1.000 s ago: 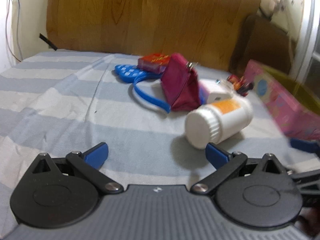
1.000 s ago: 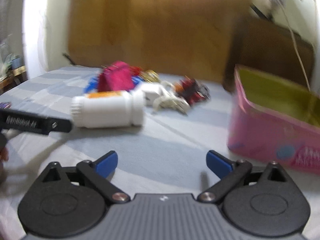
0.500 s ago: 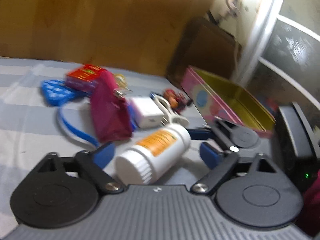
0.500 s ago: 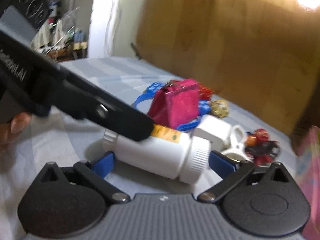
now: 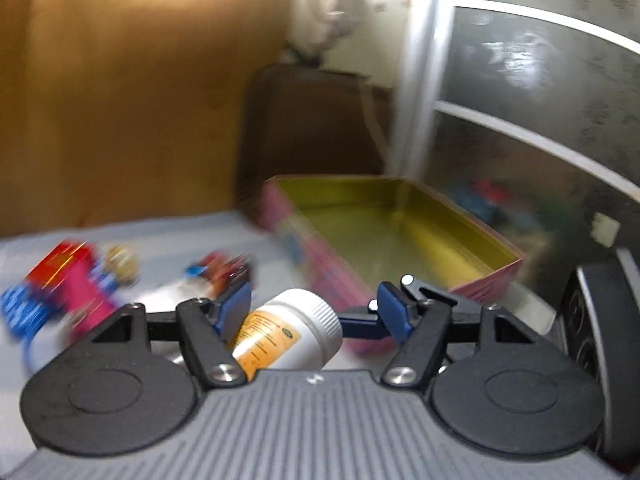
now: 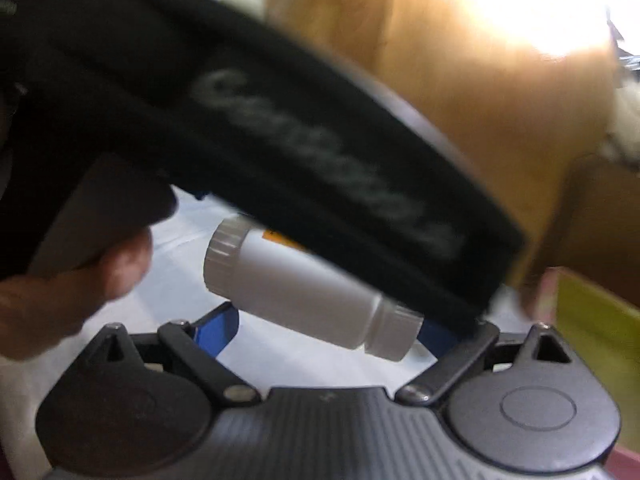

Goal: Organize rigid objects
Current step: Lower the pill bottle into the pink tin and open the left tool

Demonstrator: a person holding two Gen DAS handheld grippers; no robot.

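The left gripper is closing around the white pill bottle — left pad touching, right pad apart. The right gripper is closing, bottle between, near the pink tin.

A wooden headboard is standing at the far edge of the striped sheet. A dark brown board is leaning right of it, and a white-framed glass door is filling the far right.
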